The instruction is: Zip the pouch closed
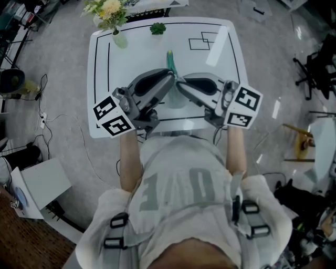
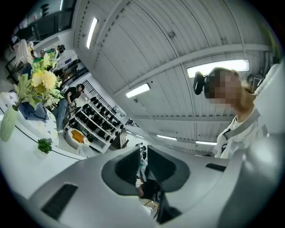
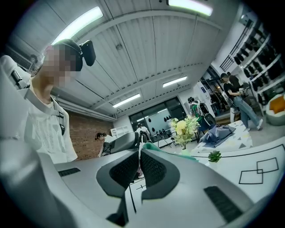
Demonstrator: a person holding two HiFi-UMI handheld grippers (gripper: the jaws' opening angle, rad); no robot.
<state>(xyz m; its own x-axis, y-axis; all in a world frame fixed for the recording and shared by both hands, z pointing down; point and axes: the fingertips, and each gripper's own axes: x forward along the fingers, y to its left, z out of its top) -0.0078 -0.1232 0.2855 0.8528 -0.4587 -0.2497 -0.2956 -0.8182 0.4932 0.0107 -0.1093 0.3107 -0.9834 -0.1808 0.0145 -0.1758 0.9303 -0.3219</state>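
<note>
A teal pouch stands on edge in mid-air above the white table, held between my two grippers, which meet tip to tip. My left gripper comes in from the left. In the left gripper view, the left gripper has its jaws almost together on a thin pale and teal strip of the pouch. My right gripper comes in from the right. The right gripper view shows the right gripper shut on the pouch's teal edge. The zipper itself is hidden.
A vase of yellow flowers and a small green plant stand at the table's far edge. Black square outlines are drawn at the far right. Cables, a white box and a chair are on the floor around.
</note>
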